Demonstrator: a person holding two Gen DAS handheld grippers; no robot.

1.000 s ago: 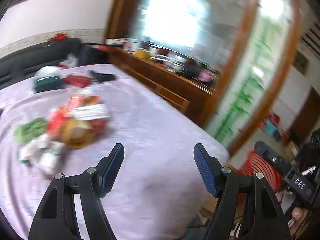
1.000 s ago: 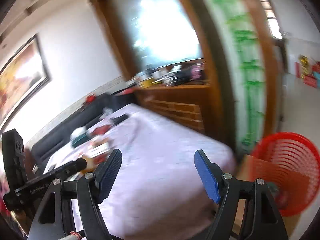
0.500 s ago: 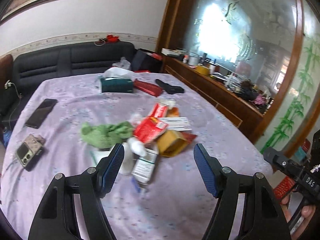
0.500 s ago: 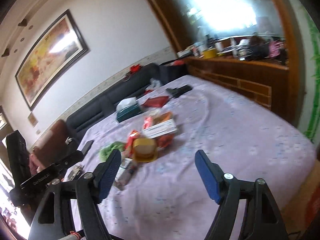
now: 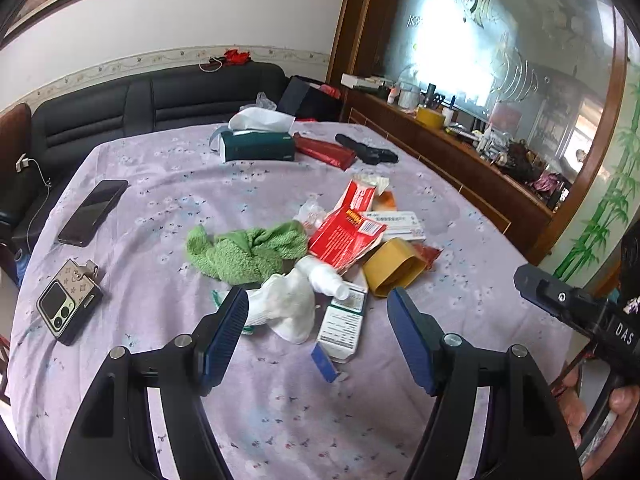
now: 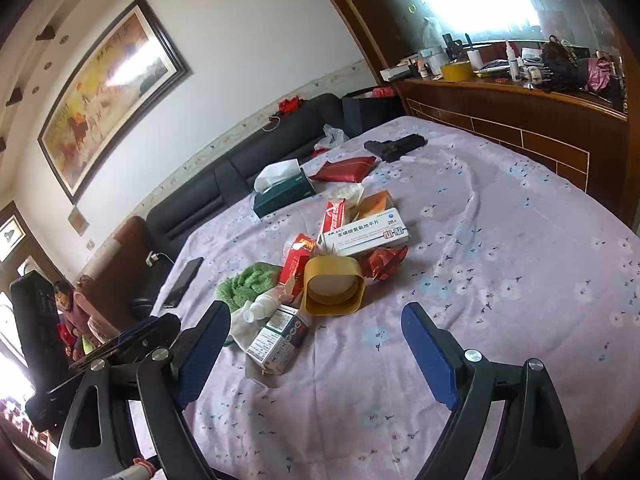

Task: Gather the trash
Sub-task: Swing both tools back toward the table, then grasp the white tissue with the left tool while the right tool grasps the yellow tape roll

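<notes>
**Both grippers empty over the trash pile**

Left gripper (image 5: 318, 320) spread wide, holding nothing, above white tissue (image 5: 288, 308) and small carton (image 5: 342, 322). Right gripper (image 6: 316, 332) just been opening, nothing between jaws, near yellow container (image 6: 334, 290). Heaped mid-worktop (image 5: 280, 420) beside green cloth (image 5: 244, 250); phone (image 5: 94, 212) well apart

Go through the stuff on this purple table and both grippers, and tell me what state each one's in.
Left gripper: open, empty, above the pile.
Right gripper: open, empty, jaws just opening.
Yellow plastic cup: tipped on its side.
Green fluffy cloth: crumpled.
Red snack wrapper: torn open, flat.
Dark green tissue box: tissue sticking out.
Black phone: flat, screen dark.
</notes>
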